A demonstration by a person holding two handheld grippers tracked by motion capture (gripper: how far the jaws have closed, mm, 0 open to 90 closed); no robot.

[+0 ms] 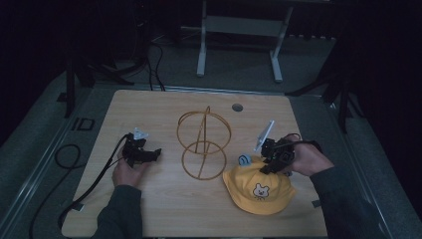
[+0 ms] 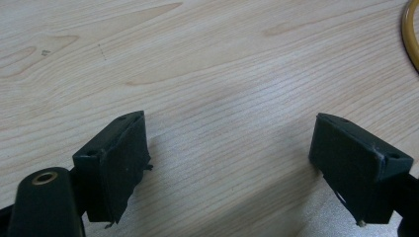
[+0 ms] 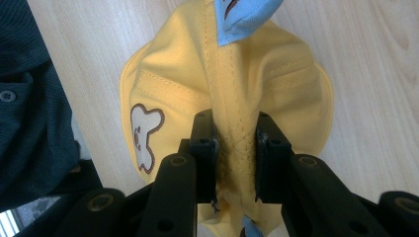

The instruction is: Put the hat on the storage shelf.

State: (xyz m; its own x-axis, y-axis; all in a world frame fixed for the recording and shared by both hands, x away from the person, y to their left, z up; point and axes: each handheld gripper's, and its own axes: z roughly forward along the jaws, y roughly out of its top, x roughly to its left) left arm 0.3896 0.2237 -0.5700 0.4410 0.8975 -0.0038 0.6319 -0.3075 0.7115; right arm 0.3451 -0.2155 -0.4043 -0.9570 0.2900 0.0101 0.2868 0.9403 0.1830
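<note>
A yellow child's hat [image 1: 259,191] with a white bear patch and small blue ears lies at the table's front right. My right gripper [image 1: 269,166] is over its far edge, shut on a bunched fold of the hat's crown [image 3: 236,148], with the bear patch [image 3: 143,136] to the left of the jaws. A gold wire stand [image 1: 203,144] made of rings rises at the table's middle. My left gripper [image 1: 149,154] rests low at the left, and its two pads [image 2: 123,165] stand wide apart over bare wood, holding nothing.
The wooden table [image 1: 149,109] has a round cable hole [image 1: 237,107] near its far edge. A black cable [image 1: 92,186] trails off the left side. A ring of the gold stand [image 2: 412,34] curves in at the left gripper view's right edge.
</note>
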